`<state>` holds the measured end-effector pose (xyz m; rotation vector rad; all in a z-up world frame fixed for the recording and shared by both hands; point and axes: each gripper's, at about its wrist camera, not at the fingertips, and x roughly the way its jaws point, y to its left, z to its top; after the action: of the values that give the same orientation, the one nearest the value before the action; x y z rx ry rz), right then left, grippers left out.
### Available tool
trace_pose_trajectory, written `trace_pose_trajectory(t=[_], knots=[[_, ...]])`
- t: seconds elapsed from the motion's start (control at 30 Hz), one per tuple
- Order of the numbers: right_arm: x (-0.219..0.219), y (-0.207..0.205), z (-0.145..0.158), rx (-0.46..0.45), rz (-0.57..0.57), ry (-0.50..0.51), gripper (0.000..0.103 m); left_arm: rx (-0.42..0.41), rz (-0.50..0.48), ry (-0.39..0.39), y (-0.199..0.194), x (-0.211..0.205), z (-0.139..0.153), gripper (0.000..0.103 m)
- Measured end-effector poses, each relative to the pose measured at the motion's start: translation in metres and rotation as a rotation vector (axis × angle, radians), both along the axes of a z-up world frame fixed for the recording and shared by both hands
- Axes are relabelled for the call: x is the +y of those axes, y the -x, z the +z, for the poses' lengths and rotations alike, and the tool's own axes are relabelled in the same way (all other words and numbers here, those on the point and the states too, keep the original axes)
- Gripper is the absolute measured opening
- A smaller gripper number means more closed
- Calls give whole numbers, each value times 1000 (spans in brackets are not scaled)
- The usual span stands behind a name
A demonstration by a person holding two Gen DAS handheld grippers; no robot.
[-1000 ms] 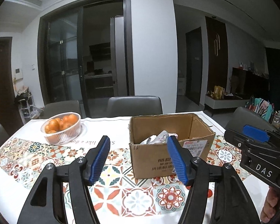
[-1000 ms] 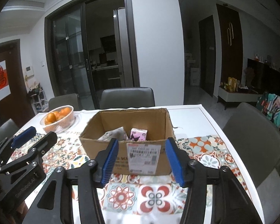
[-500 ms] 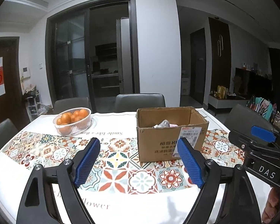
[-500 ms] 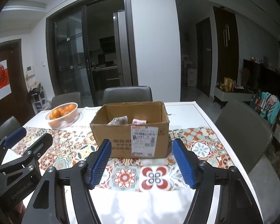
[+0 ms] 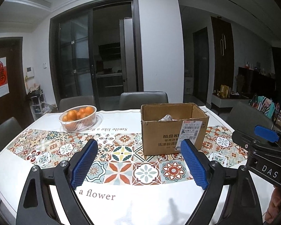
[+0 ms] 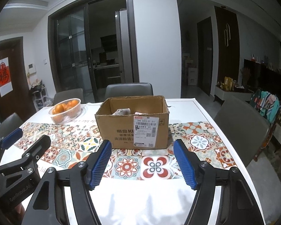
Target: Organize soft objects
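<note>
Opening left tongs (image 5: 138, 166), right tongs (image 6: 141, 164) apart, both empty.

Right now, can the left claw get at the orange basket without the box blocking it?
Probably yes. The left claw is empty, its jaws opening; the orange basket sits ahead to its left, with only bare tablecloth between. The cardboard box stands off to the right.

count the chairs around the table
4 chairs: one behind the box, one behind the basket of oranges, one at the table's left end, one at its right side. More may be hidden below the camera.
</note>
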<state>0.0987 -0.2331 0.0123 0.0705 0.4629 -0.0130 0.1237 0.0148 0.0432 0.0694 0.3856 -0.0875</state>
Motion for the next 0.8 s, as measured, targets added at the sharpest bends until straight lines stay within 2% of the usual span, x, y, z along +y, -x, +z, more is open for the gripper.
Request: trace_pose_trajectory(t=[0.53,0.8], knots=[[-4,16,3,-6,-5,-10,70,-34,-8,-8,25,0,7,101],[-8,26,9,-18,-7,-10,70,-52,-8,-18,35,-1,12,102]])
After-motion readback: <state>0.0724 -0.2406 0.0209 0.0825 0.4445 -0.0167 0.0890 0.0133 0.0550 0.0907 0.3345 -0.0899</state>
